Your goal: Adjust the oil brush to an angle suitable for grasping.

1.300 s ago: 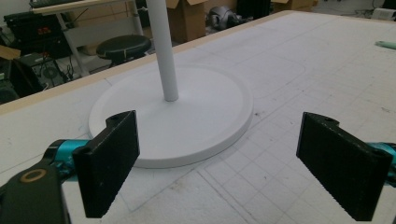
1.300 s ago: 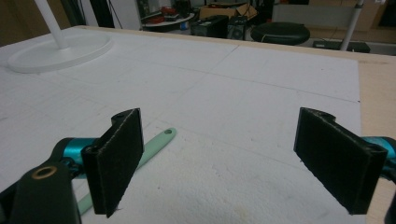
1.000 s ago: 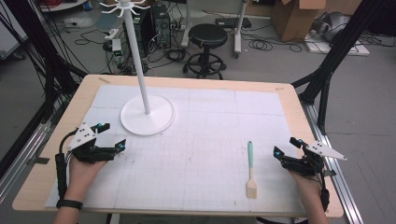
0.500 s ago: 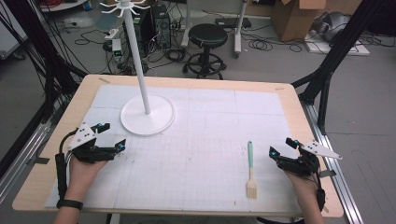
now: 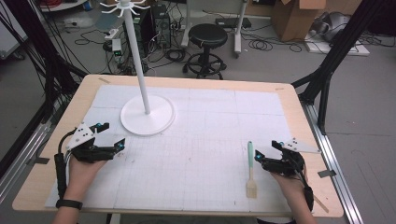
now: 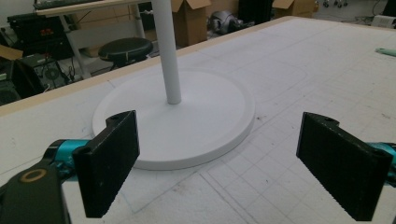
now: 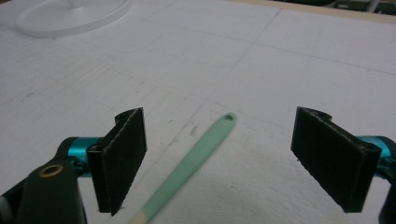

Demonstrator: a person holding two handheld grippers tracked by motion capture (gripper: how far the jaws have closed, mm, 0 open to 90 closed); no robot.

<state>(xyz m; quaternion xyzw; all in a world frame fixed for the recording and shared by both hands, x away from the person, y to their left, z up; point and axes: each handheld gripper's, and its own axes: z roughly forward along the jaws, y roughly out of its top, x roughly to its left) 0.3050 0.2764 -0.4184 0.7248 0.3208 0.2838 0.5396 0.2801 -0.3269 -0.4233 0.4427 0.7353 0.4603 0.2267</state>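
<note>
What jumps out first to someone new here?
The tall white stand with its round base, left of centre on the table. Then the green-handled brush lying flat at the near right, with the open right gripper right beside it. The left gripper is open too, pointed at the stand.

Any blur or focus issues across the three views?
High view: soft overall, low detail, even lighting. Left gripper view: white stand base and grid mat sharp, no glare. Right gripper view: green brush handle blurs toward the bottom edge between the open jaws; the far mat is softer.
</note>
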